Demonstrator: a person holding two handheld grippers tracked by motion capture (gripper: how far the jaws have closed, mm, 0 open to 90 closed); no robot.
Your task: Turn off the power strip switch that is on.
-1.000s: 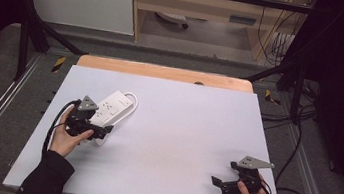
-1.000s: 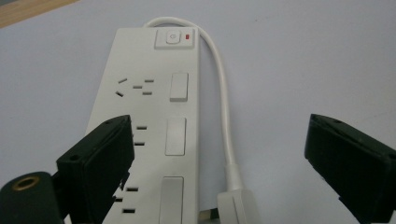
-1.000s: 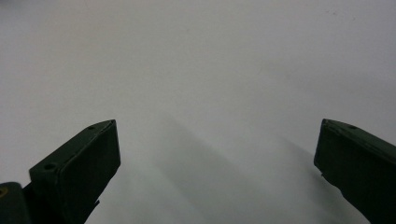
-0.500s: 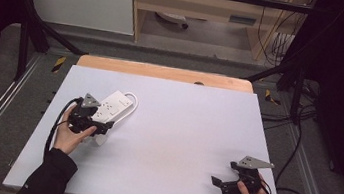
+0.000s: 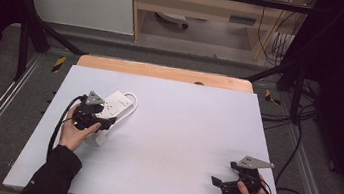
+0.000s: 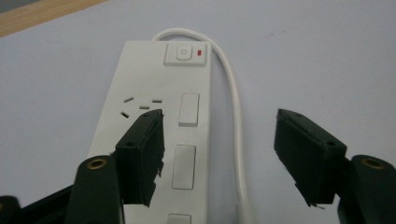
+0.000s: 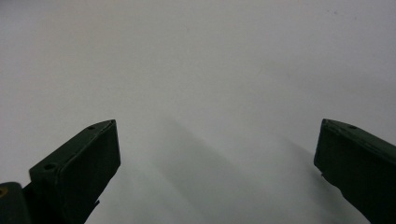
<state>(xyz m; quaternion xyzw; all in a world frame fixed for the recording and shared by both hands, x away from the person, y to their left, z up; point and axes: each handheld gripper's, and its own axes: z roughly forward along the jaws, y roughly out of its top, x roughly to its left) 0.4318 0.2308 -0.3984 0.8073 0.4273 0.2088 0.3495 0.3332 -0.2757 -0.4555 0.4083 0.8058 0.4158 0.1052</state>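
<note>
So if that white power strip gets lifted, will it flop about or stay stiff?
The power strip looks like a hard plastic block, so it should stay rigid. Its flat shape makes rolling unlikely. Its thin cord curves loosely, so it would probably dangle and drag. The smooth casing may be slippery.

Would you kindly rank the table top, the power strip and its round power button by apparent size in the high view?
1. Table top, by far the largest.
2. Power strip, a small white bar at the left gripper.
3. Power button: too small to make out in the high view, so clearly the smallest.
</note>
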